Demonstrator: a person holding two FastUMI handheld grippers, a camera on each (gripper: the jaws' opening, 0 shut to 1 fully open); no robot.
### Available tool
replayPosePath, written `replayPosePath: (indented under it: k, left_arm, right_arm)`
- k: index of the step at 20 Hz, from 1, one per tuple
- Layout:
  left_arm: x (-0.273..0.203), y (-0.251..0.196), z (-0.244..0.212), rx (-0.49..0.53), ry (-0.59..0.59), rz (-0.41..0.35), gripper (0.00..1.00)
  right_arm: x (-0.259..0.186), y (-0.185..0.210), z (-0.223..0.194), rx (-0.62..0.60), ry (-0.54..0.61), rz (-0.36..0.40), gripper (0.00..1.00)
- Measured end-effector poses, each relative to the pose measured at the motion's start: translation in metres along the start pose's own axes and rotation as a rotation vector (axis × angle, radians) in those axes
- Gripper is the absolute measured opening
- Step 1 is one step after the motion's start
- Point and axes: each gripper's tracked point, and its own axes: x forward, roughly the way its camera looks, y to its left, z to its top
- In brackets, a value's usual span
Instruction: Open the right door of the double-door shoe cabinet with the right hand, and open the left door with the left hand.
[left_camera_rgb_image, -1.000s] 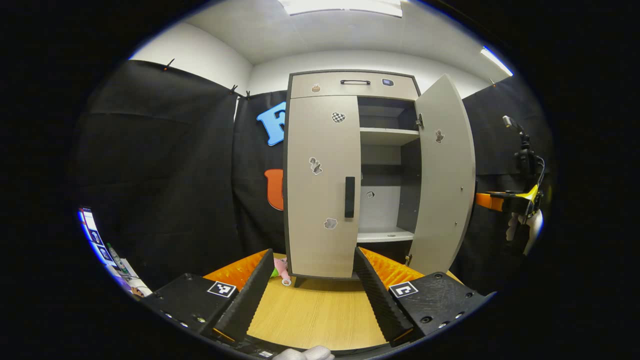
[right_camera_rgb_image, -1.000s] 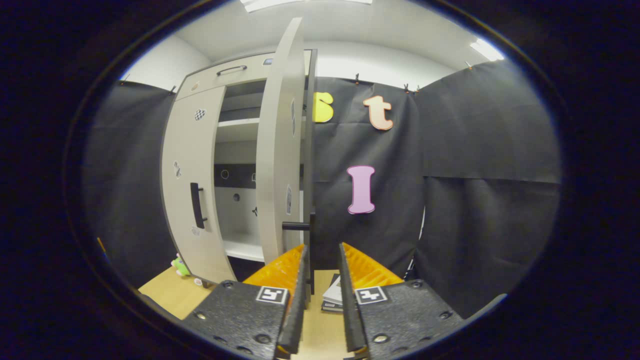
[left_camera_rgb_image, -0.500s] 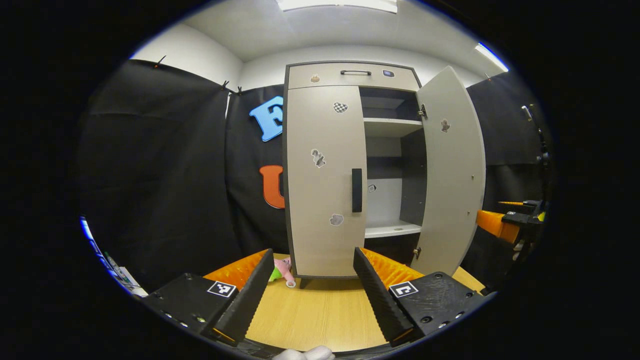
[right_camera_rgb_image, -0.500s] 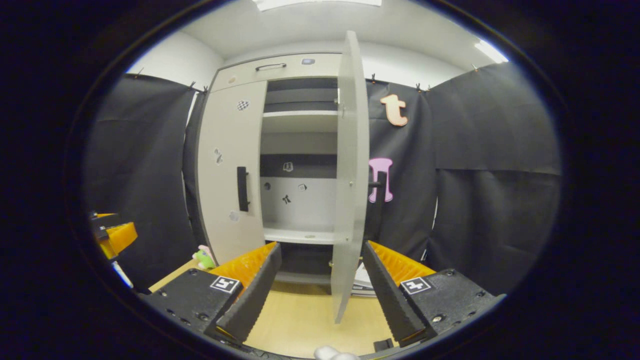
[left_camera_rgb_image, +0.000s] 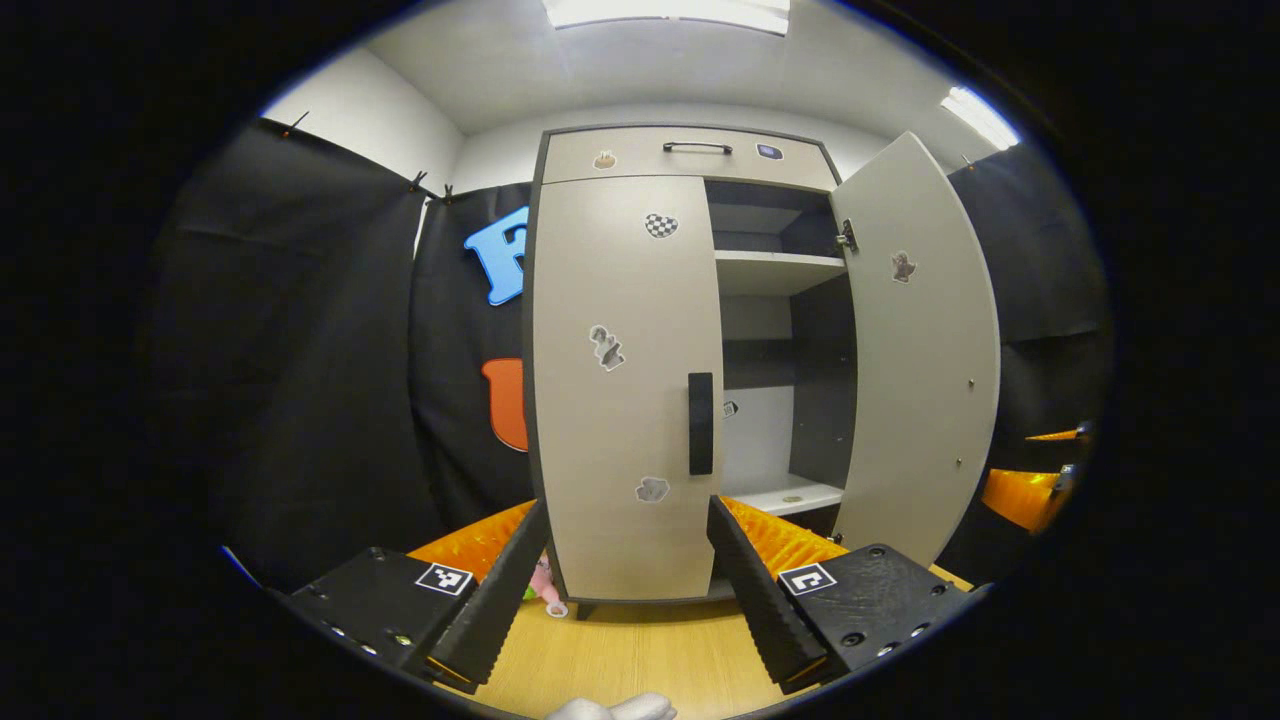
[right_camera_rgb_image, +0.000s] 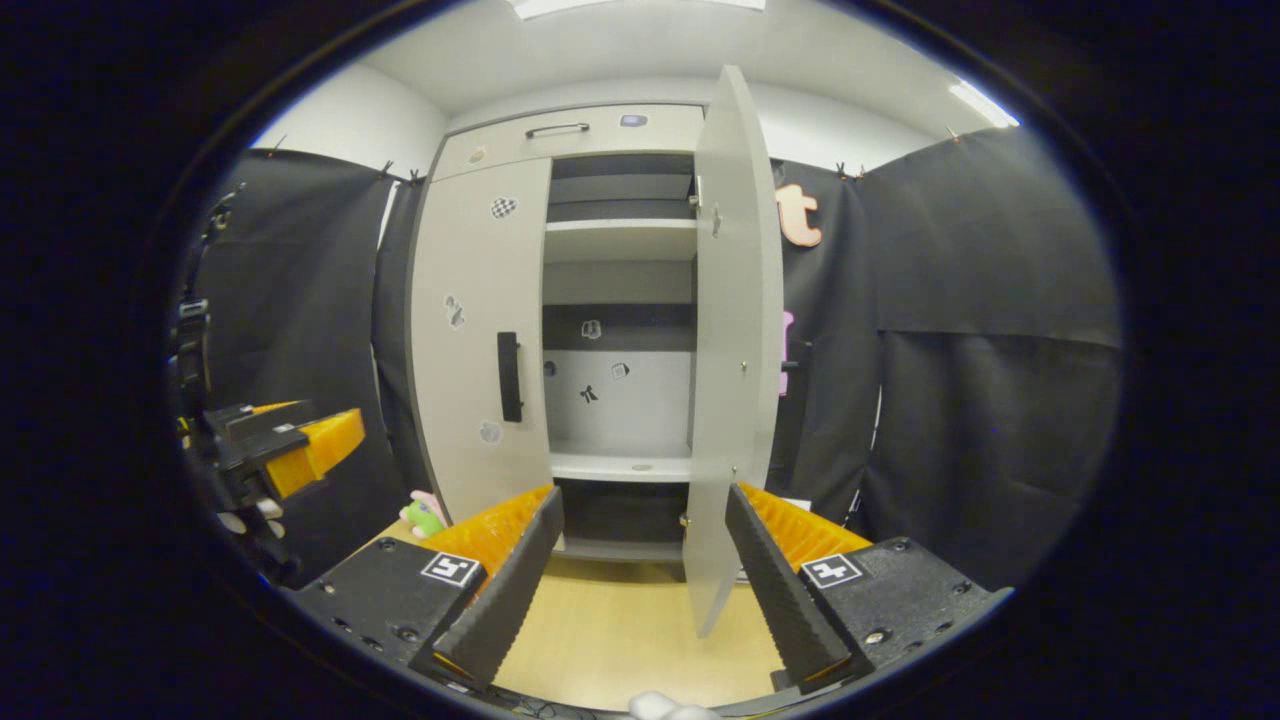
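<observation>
Let go of the swung-open beige right door (right_camera_rgb_image: 735, 330) and drawn back, right gripper (right_camera_rgb_image: 640, 575) now spread, holding nothing. Half done. Left to do: grey flat-panel left door (left_camera_rgb_image: 620, 390), closed, black bar handle (left_camera_rgb_image: 700, 423) just ahead of spread left gripper (left_camera_rgb_image: 620, 585).

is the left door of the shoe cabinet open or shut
Shut: the grey left door with the black handle lies flush in the cabinet frame, while the grey right door stands swung open.

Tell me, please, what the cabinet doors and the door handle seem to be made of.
The cabinet doors look like laminated board with a matt beige finish: flat, even, no grain, dull reflections. The door handle looks like matt black plastic or painted metal; the pictures cannot settle which.
</observation>
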Motion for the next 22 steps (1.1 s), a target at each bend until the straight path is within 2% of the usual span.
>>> replayPosePath:
  k: [1,2,3,12,17,20,21,22]
  left_arm:
    - [0.017,-0.006,0.000,-0.011,0.004,-0.009,0.95]
    - [0.035,-0.014,0.002,-0.022,0.003,-0.021,0.84]
    - [0.052,-0.020,-0.001,-0.031,0.019,-0.027,0.95]
    - [0.184,-0.061,-0.011,-0.046,0.034,-0.061,0.95]
    - [0.221,-0.070,-0.010,-0.022,0.025,-0.061,0.95]
    - [0.231,-0.071,-0.010,-0.024,0.024,-0.054,0.95]
    - [0.235,-0.069,-0.014,-0.024,0.036,-0.045,0.89]
    - [0.233,-0.068,-0.012,-0.025,0.027,-0.037,0.74]
  right_arm:
    - [-0.001,-0.001,0.002,0.000,-0.002,-0.007,1.00]
    - [-0.002,-0.001,0.006,0.003,-0.005,-0.011,1.00]
    - [-0.003,-0.001,0.007,0.006,-0.003,-0.016,1.00]
    - [-0.007,-0.016,0.007,-0.021,0.024,-0.075,1.00]
    - [-0.012,-0.033,0.000,-0.019,0.036,-0.117,1.00]
    - [-0.012,-0.037,-0.003,-0.008,0.043,-0.112,1.00]
    - [-0.012,-0.038,-0.004,-0.007,0.046,-0.111,1.00]
    - [-0.012,-0.039,-0.004,-0.005,0.045,-0.110,1.00]
